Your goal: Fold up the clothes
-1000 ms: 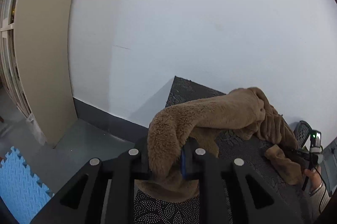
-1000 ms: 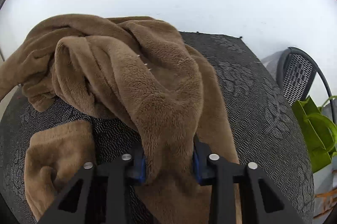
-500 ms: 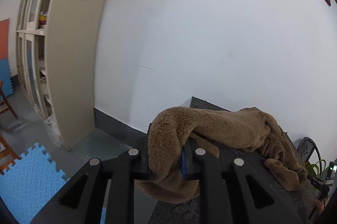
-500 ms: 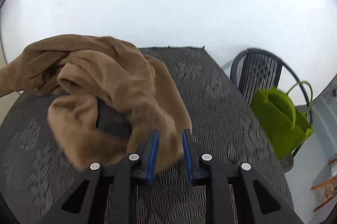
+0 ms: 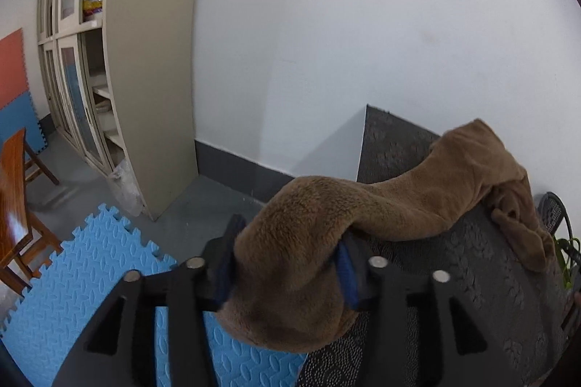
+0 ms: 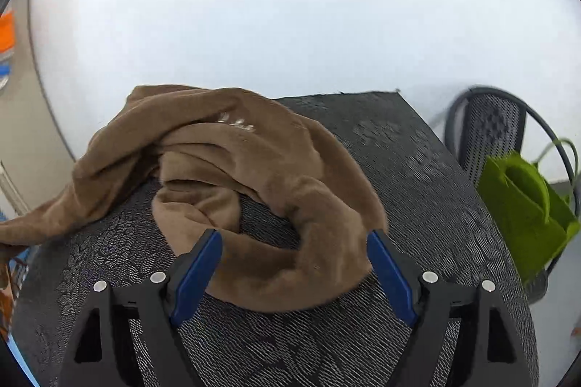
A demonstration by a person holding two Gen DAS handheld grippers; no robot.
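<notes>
A brown fleece garment [image 6: 254, 183] lies bunched on a dark patterned table [image 6: 326, 343]. One end stretches off to the left past the table's left edge. My left gripper [image 5: 287, 259] is shut on that end of the garment [image 5: 297, 263] and holds it out beyond the table [image 5: 472, 278]. My right gripper [image 6: 294, 274] is open, its blue pads either side of the garment's near fold, which rests on the table.
A white wall runs behind the table. A beige cabinet [image 5: 145, 78] stands at the left, with blue foam mats [image 5: 72, 278] and a wooden chair [image 5: 14, 212] on the floor. A black mesh chair [image 6: 494, 132] and a green bag [image 6: 523, 209] sit right of the table.
My right gripper has opened and let go of the garment, which dropped onto the table. My left gripper has pulled its end further left, off the table edge.
</notes>
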